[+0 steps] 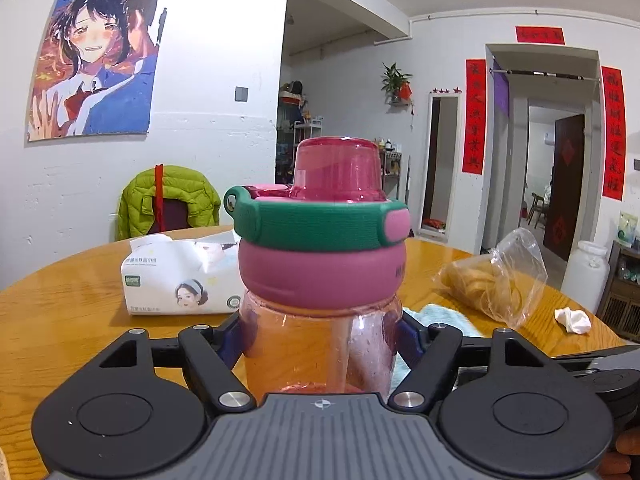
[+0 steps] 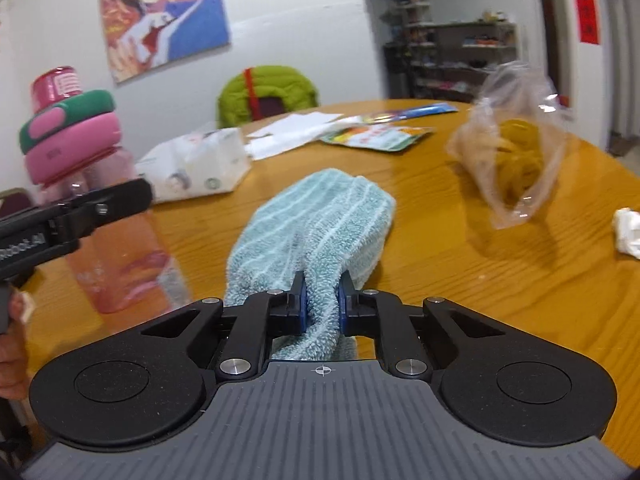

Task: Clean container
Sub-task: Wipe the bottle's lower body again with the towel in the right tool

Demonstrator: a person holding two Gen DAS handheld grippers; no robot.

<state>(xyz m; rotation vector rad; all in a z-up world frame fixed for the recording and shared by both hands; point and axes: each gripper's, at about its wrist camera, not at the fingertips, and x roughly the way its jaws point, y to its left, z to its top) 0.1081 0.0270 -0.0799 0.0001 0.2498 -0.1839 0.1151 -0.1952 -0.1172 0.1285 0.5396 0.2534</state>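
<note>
- While the round wooden counter (image 2: 460, 240) is carrying everything, the pink bottle (image 1: 320, 280) is standing upright at its left, the left gripper (image 1: 320, 344) closing its fingers (image 1: 230, 344) against the clear lower body.
- Behind the bottle, a tissue pack (image 2: 196, 168) is lying near the far edge, with a green jacket (image 2: 268, 88) hanging over a chair beyond.
- At the middle, the right gripper (image 2: 322, 308) is pinching the pale blue towel (image 2: 320, 216) tight, the rest of the cloth lying on the wood.
- Papers (image 2: 296, 128) are lying further back.
- To the right, a clear bag (image 2: 516, 152) of yellow contents is sitting well apart from the towel, a crumpled tissue (image 2: 628, 232) lying at the edge.
- A poster (image 1: 96, 64) is hanging on the white wall, and red banners (image 1: 474, 116) are framing a doorway.
</note>
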